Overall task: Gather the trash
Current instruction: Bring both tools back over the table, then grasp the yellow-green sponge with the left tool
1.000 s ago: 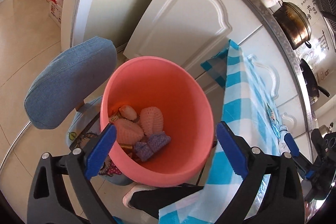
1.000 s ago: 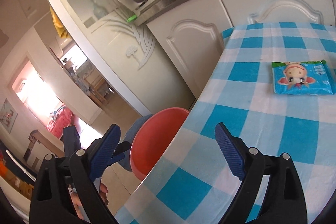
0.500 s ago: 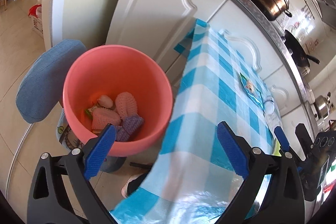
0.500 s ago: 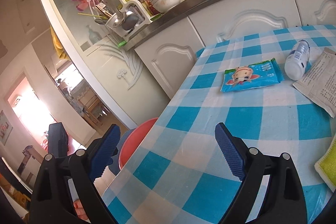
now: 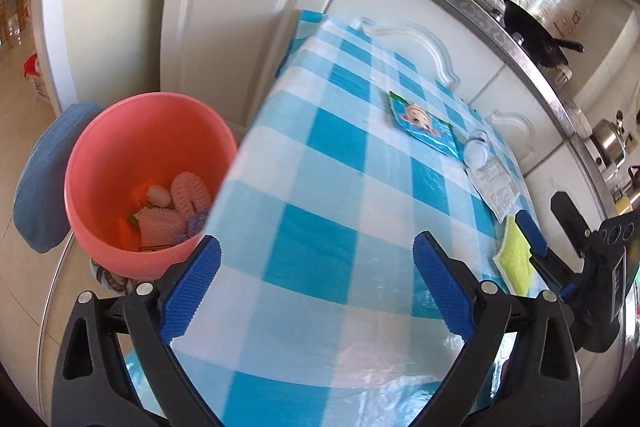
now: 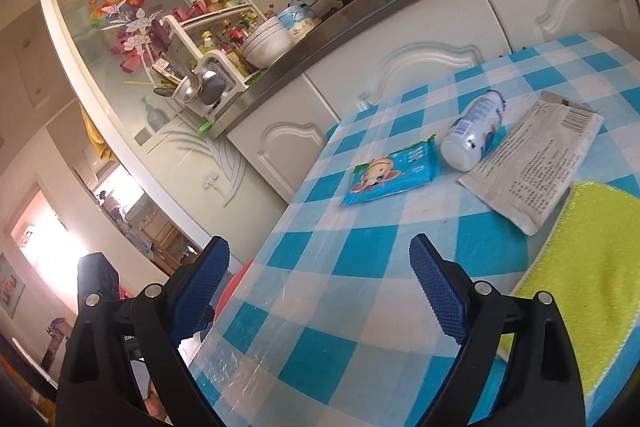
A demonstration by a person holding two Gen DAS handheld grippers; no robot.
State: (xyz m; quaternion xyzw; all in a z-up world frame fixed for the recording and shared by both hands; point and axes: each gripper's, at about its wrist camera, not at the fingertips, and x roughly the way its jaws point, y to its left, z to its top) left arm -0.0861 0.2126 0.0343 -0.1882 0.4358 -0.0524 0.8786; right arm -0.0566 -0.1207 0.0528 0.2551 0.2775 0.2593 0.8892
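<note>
Both grippers, left and right, open and empty over the near tabletop; reach step, I judge; beyond lie wrapper, bottle, paper packet; next needs closing on one, then carrying to the pink bin beside the table.

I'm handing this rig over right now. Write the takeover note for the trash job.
Left gripper: open, empty, over the near table edge.
Right gripper: open, empty, over the checked tablecloth.
Pink bin beside the table already holds some trash.
Still on the table: blue wipes packet, white bottle lying on its side, grey printed sachet.
The yellow-green cloth is probably not trash.
Left to do: bin those three.
</note>
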